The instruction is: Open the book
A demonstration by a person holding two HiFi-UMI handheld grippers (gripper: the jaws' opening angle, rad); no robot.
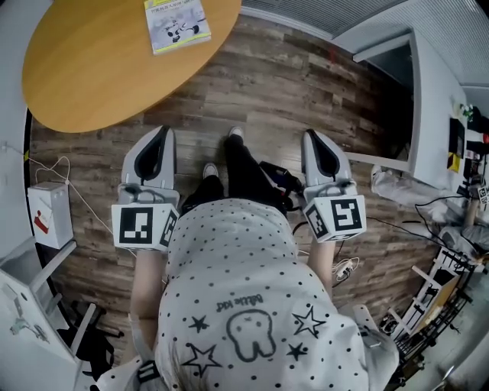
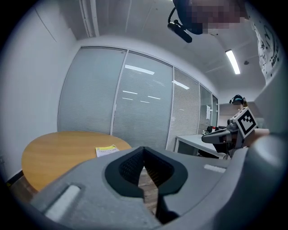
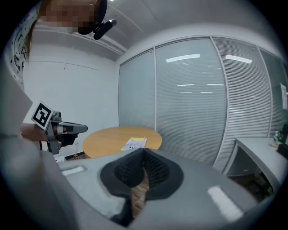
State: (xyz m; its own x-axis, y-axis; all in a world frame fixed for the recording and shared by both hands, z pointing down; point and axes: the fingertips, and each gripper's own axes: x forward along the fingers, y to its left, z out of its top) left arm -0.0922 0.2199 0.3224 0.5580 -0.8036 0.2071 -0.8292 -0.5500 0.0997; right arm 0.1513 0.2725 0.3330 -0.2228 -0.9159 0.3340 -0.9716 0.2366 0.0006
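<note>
The closed book [image 1: 176, 23] lies close to the round table's [image 1: 84, 69] edge. Open wood floor [image 1: 267, 92] separates it from the left gripper [image 1: 162, 134] and right gripper [image 1: 312, 137], both clamped together, empty.

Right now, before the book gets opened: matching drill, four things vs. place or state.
Things:
1. thin yellow-and-white book
2. round tan wooden table
3. grey two-jaw left gripper
4. small white box

Place or state:
a. jaws shut, nothing between them
b. at the head view's left edge, off the table
c. lying closed, cover up, near the tabletop's edge
d. standing on the wood-plank floor, bearing the book

Pairs: 1-c, 2-d, 3-a, 4-b.
</note>
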